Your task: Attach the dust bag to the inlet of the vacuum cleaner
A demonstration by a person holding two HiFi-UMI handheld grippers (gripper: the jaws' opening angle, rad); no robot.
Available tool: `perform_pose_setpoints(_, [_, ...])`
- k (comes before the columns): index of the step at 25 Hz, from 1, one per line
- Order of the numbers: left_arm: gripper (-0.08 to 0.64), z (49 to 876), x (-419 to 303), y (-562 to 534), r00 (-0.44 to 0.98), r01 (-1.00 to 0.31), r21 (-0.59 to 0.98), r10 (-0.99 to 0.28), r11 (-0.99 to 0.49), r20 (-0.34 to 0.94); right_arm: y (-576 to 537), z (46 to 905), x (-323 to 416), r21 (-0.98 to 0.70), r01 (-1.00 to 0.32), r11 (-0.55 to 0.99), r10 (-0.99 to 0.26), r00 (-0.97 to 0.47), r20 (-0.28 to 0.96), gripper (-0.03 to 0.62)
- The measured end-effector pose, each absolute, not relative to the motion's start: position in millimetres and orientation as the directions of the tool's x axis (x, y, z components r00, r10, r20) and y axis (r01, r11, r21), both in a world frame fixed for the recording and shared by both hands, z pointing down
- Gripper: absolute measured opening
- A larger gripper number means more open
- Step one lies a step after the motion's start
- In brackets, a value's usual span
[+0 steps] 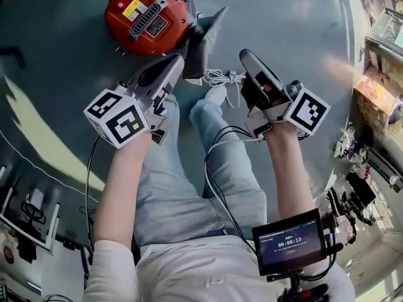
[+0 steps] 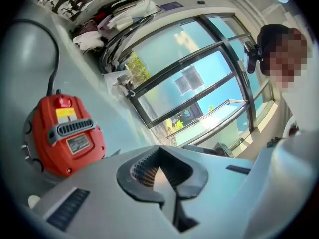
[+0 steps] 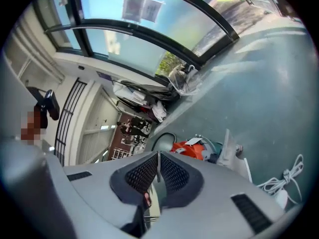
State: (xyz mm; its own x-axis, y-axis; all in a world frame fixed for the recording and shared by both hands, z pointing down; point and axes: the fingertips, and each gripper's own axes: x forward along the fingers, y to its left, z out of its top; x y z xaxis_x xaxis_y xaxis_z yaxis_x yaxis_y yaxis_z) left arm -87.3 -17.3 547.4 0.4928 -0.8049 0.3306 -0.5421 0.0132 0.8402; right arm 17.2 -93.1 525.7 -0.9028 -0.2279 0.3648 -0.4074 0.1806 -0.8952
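Observation:
The red vacuum cleaner [image 1: 146, 16] sits on the grey-green floor at the top of the head view. A flat grey dust bag [image 1: 206, 39] stands against its right side; the joint between them is hidden. My left gripper [image 1: 171, 67] hangs in the air just below the vacuum, jaws shut on nothing. My right gripper [image 1: 247, 56] is raised to the right of the bag, also shut and empty. The left gripper view has the vacuum [image 2: 65, 133] at left beyond the shut jaws [image 2: 159, 153]. In the right gripper view, the vacuum [image 3: 192, 148] and bag [image 3: 230, 151] lie beyond the jaws [image 3: 158, 158].
A coiled white cord [image 1: 221, 77] lies on the floor between the grippers, seen too in the right gripper view [image 3: 286, 180]. The person's jeans legs and a shoe [image 1: 215, 94] reach toward the vacuum. A small screen [image 1: 289, 241] sits low right. Large windows and cluttered shelves [image 1: 378, 87] line the room.

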Motion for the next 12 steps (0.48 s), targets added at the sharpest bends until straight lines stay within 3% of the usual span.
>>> perform_pose_setpoints(12, [0.008,217,-64,-24,0.498,-0.750,0.595,-0.839,-0.288,0.222,-89,177,45,-0.624,-0.361,0.693,-0.342,-0.927,0.156,0.020])
